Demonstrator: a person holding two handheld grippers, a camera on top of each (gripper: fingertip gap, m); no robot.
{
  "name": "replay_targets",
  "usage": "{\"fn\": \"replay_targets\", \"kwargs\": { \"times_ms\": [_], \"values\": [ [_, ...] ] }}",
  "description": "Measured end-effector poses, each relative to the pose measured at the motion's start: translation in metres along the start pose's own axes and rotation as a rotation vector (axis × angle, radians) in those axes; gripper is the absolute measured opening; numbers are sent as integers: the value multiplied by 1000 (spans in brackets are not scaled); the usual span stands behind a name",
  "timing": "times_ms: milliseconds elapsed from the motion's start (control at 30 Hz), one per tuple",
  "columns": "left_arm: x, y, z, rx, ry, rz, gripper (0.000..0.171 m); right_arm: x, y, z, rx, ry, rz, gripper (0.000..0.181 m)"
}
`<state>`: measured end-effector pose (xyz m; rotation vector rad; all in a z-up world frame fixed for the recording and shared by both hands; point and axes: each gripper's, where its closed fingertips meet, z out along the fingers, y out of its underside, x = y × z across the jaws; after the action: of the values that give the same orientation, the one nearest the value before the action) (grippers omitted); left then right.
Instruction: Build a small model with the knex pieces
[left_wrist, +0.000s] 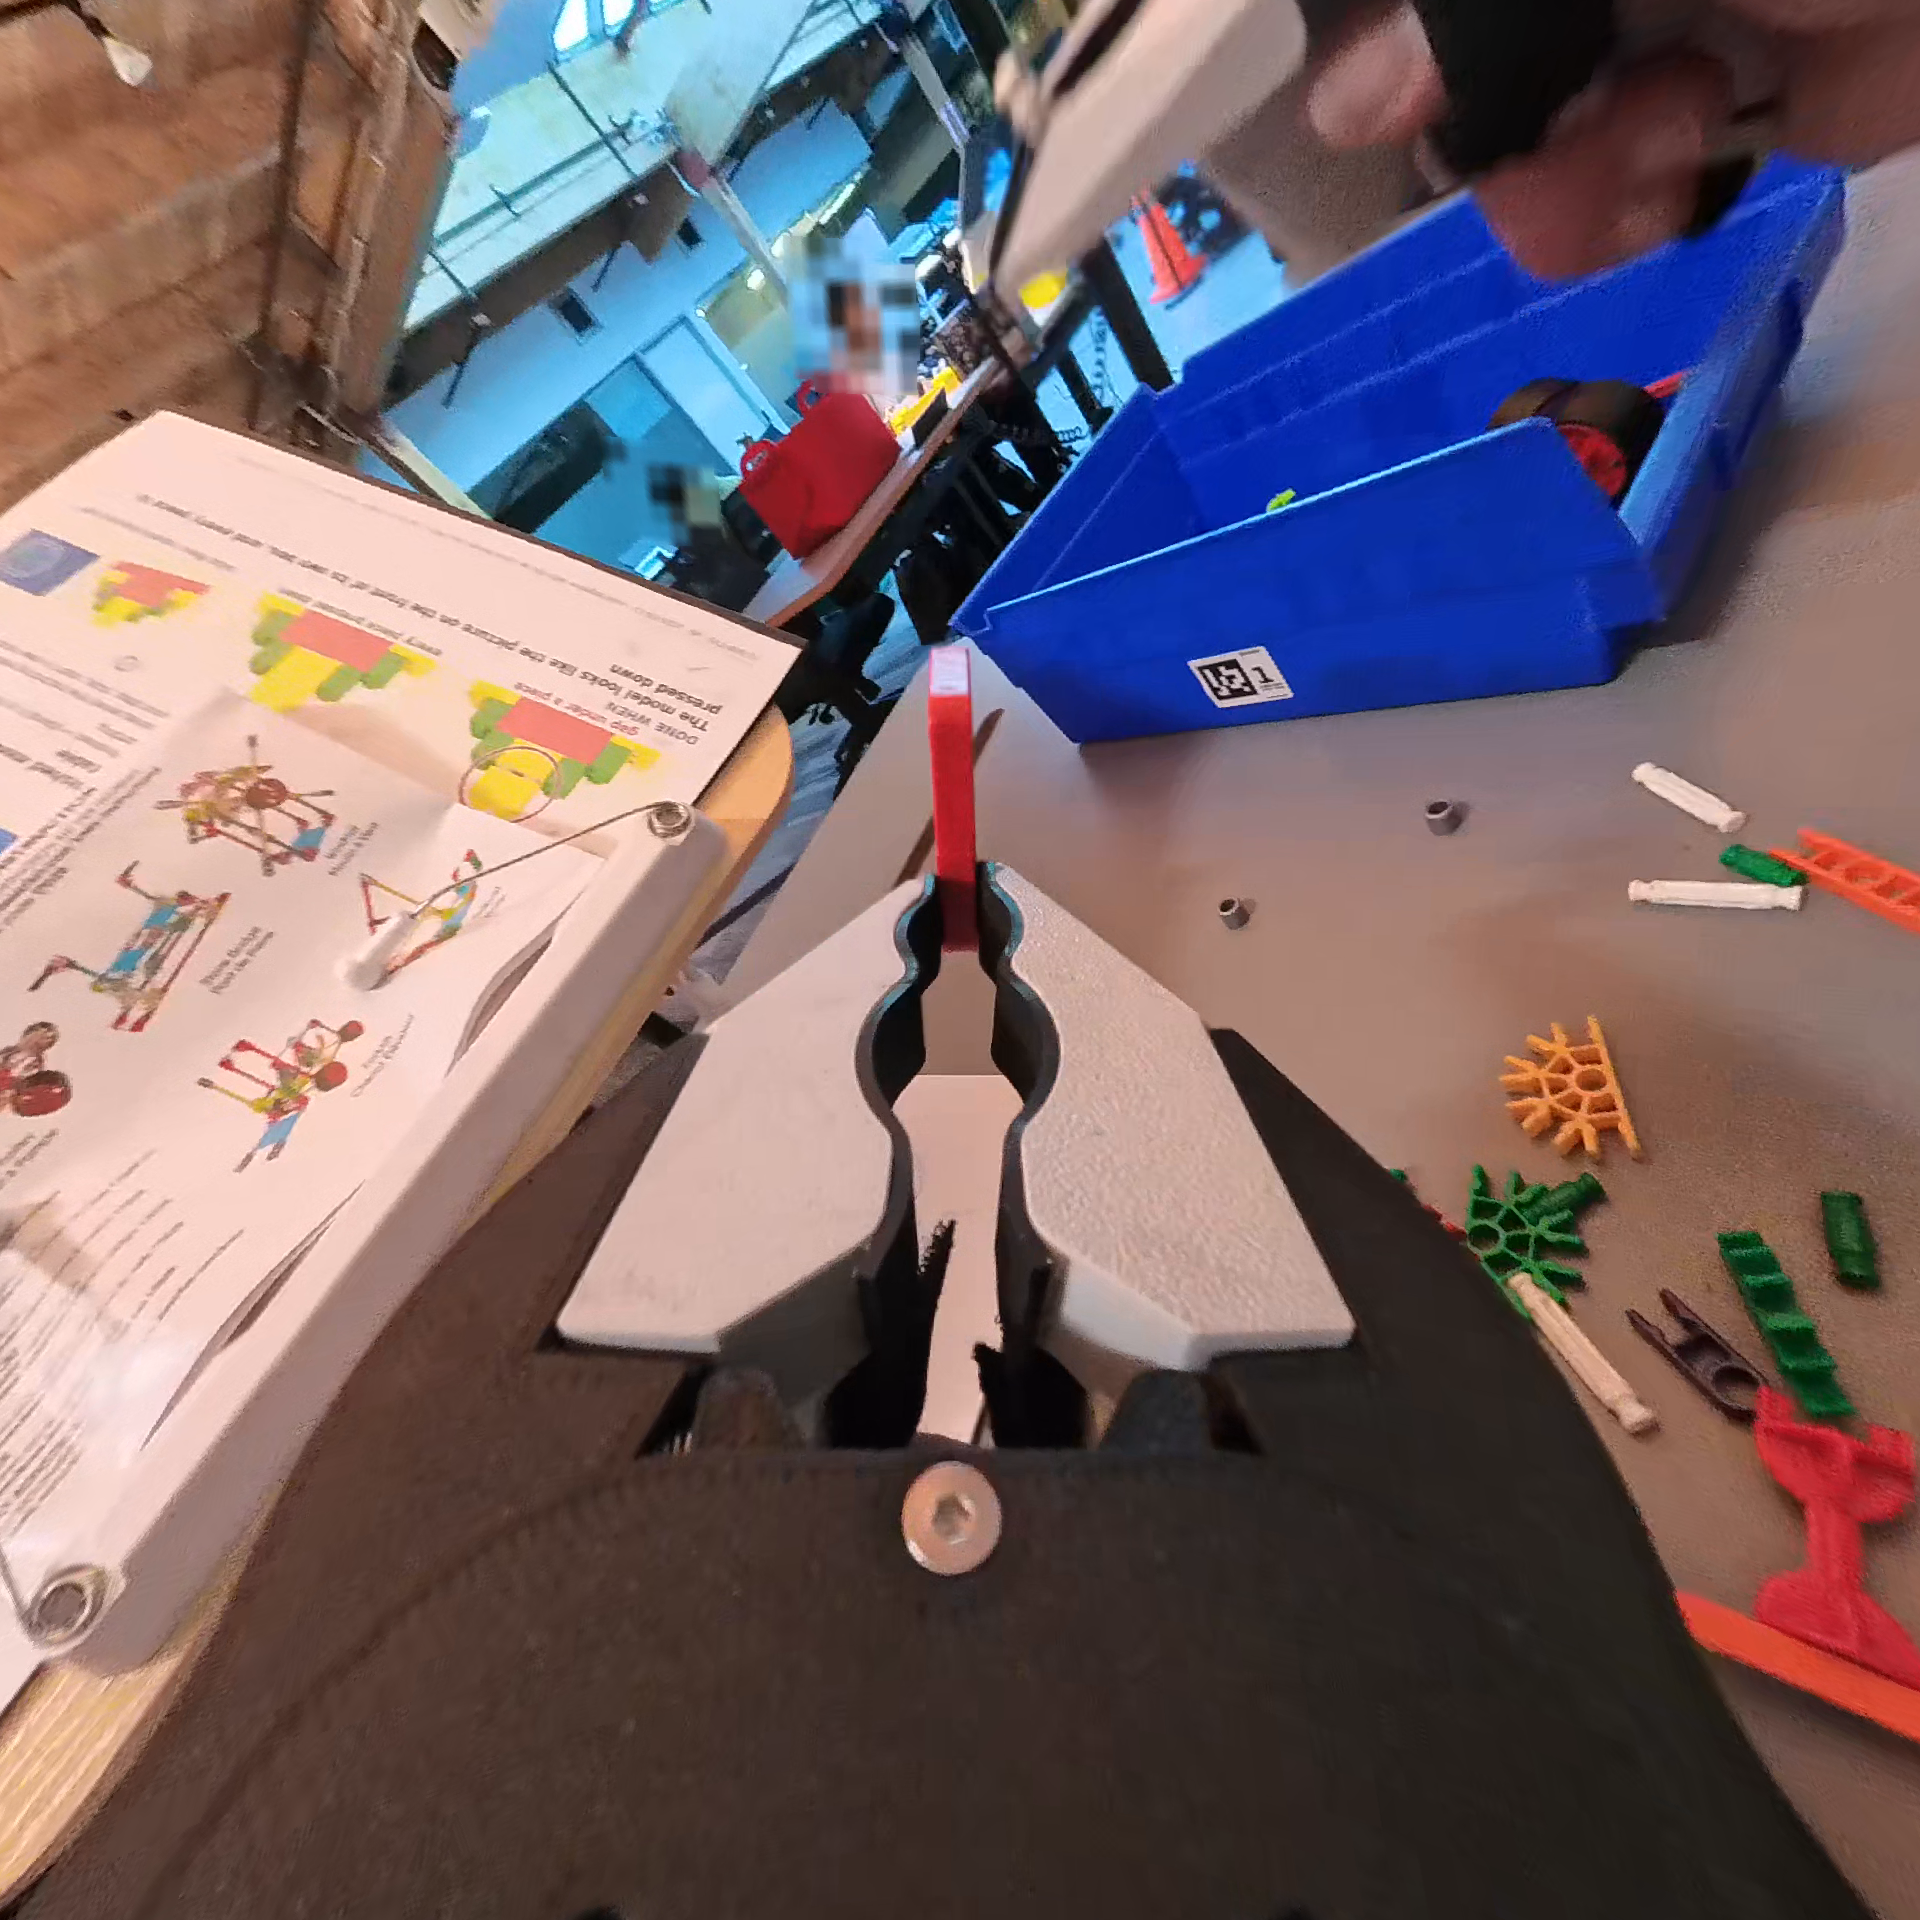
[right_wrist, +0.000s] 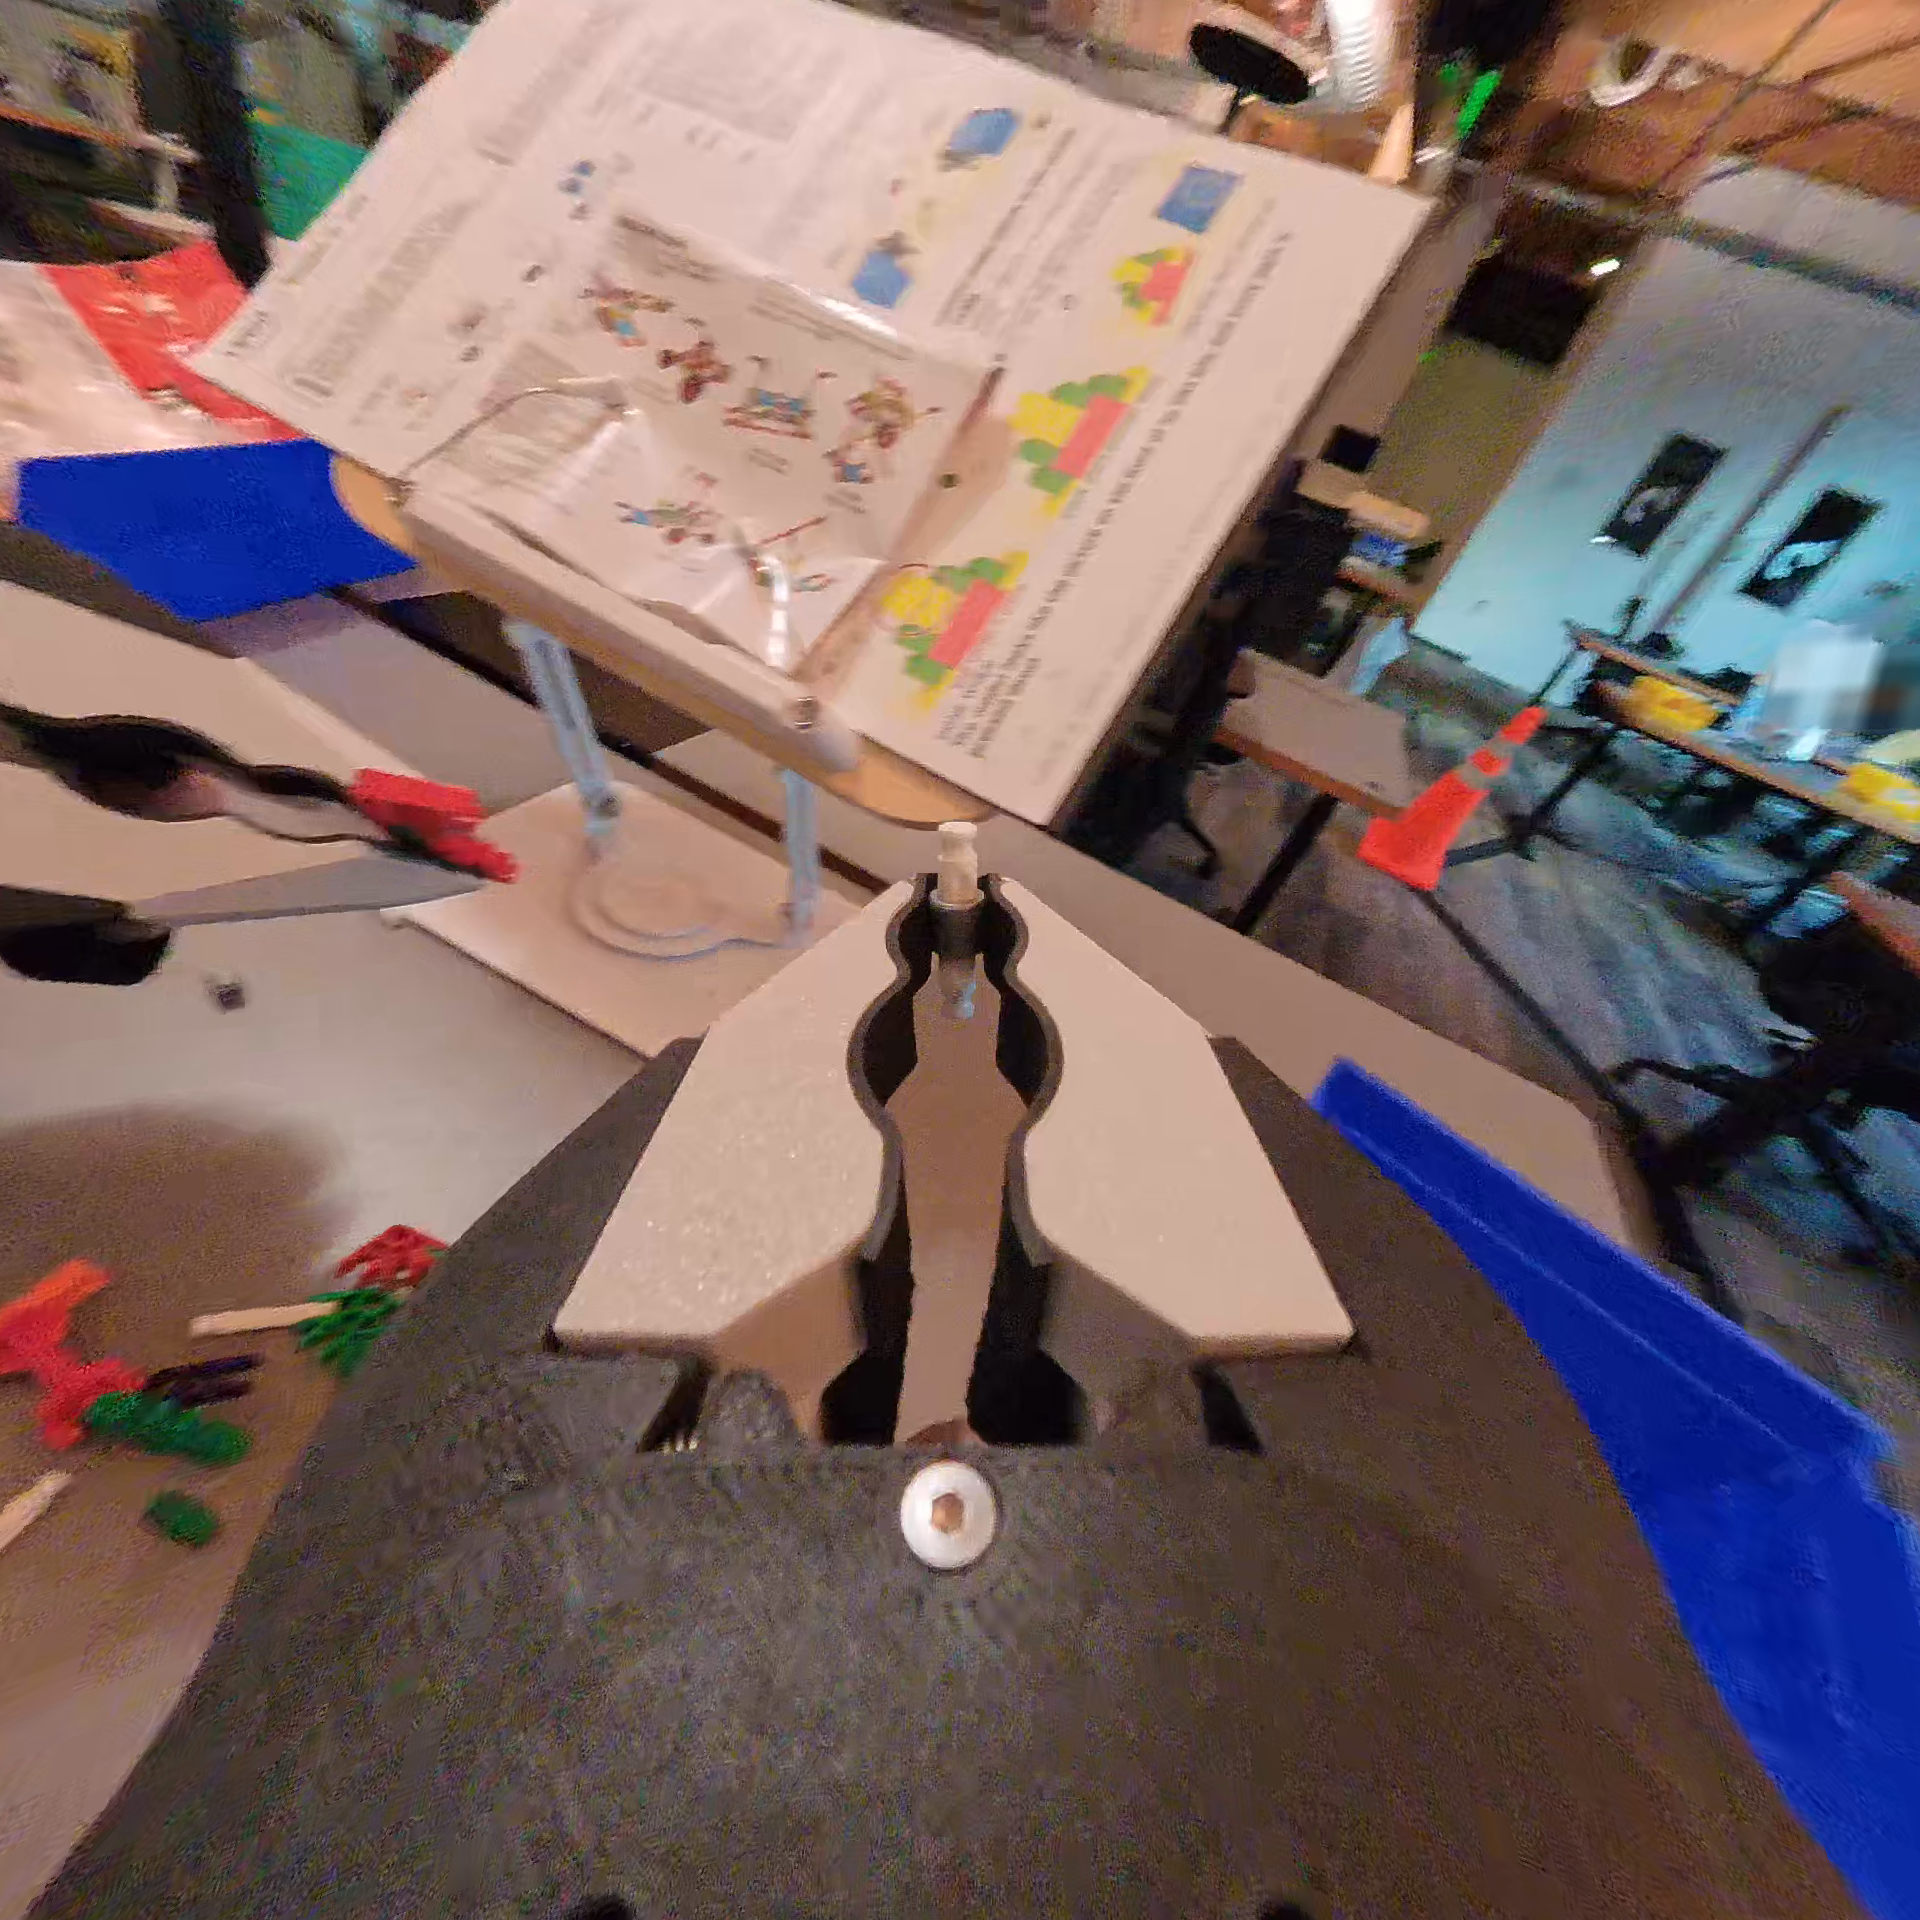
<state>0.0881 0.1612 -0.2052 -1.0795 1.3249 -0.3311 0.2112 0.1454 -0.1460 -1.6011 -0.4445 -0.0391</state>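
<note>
The left tool (left_wrist: 958, 904) is closed on a flat red plastic piece (left_wrist: 950, 769), gripped edgewise so it projects forward. The right tool (right_wrist: 956, 914) is closed on a slim white rod (right_wrist: 957, 854), end-out. Both are raised above the grey surface (left_wrist: 1351, 914), where ridged plastic connectors (left_wrist: 1571, 1089) lie near a blue bin (left_wrist: 1351, 613).

Blue bin (left_wrist: 1351, 623), instruction sheets (left_wrist: 312, 831) (clipped), perhaps building-toy pieces (left_wrist: 1569, 1091).
</note>
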Motion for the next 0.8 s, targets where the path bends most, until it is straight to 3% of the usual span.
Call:
{"fn": "replay_targets", "kwargs": {
  "times_ms": [67,200,267,433,533,633,700,800],
  "values": [
    [6,2,2,-18,21,27,3,35,12,-13,-41,82,29,6],
    [16,6,6,-43,55,39,3,74,68,-17,-222,112,174,7],
    [21,9,7,-55,82,30,3,84,90,-18,-311,140,208,36],
    [33,16,10,-75,189,-60,3,83,79,-22,-308,182,91,44],
    [42,19,9,-90,293,-168,3,44,45,-20,-191,96,-112,35],
    [52,18,5,-87,391,-232,3,-53,11,-18,-34,-269,-220,26],
    [61,18,1,-94,461,-223,3,-106,12,-17,-22,-474,-241,27],
    [72,18,-4,-106,516,-154,3,-143,34,-6,-113,-596,-318,30]
  ]
}}
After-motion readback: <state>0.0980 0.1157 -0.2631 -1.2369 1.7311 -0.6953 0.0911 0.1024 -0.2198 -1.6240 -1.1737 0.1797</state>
